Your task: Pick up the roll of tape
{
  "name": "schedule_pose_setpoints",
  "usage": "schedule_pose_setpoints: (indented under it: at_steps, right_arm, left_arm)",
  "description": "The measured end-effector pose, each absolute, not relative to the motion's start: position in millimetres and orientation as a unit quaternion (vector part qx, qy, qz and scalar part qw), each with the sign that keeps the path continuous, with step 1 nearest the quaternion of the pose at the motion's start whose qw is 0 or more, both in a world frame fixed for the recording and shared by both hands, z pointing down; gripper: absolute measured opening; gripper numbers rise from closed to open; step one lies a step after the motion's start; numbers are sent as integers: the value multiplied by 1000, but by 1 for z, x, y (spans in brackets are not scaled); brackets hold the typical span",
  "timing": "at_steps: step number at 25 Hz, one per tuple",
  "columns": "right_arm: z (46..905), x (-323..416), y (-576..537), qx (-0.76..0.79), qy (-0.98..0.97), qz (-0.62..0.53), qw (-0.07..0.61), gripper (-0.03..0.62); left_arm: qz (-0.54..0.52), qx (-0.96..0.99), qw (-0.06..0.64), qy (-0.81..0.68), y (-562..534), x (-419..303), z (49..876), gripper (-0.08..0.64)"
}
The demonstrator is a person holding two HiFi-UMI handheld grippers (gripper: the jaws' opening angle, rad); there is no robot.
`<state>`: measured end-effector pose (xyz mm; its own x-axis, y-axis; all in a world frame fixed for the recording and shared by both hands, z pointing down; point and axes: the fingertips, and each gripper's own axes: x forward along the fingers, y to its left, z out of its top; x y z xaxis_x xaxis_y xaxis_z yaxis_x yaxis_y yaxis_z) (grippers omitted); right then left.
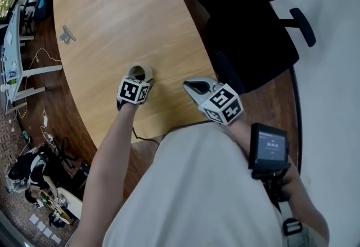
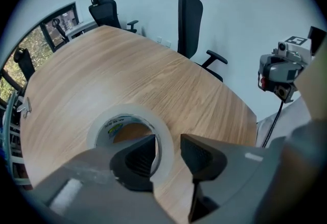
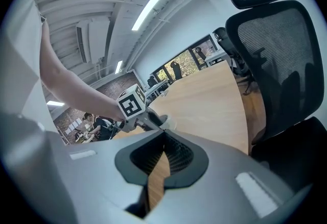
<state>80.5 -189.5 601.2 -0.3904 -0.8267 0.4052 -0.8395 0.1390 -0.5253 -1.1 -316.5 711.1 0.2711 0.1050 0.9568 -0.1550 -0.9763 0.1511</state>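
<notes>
Nearest the lens, the left gripper [image 2: 167,141] is pointing steeply down with its jaws standing apart and astride one wall of the roll of tape [image 2: 130,112]: one jaw is sitting inside the hollow core, the other just outside the rim, and neither pad appears to be pressing yet. The roll is lying flat on the wooden table [image 1: 112,9] near the person's edge, its open core facing up, so its axis is running roughly along the gripper's own line. Judged from this, the coming move is turning on that straddle: closing the jaws across the wall should be enough before lifting. In the head view the right gripper [image 1: 188,85] is waiting near but apart from the roll, jaws closed on nothing, making the left hand clearly the nearer one. A black office chair [image 1: 247,43] is standing beyond the table's far side.
</notes>
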Motion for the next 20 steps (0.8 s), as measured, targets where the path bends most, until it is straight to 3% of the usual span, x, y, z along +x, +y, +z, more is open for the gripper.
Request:
schedule_pose_setpoints:
  at_steps: [4,6,20]
  right_arm:
    - [606,81,-184,553,-750,363,12,6]
    - [606,84,-182,554,-747,366,13,6]
    - [612,91,-175,560,-736,379,5,6]
  left_arm:
    - [629,770,104,-19,-316,1,723,163]
    - [640,762,99,-26,-319,2,723,115]
    - [660,745,92,-32,-316,0,725,100]
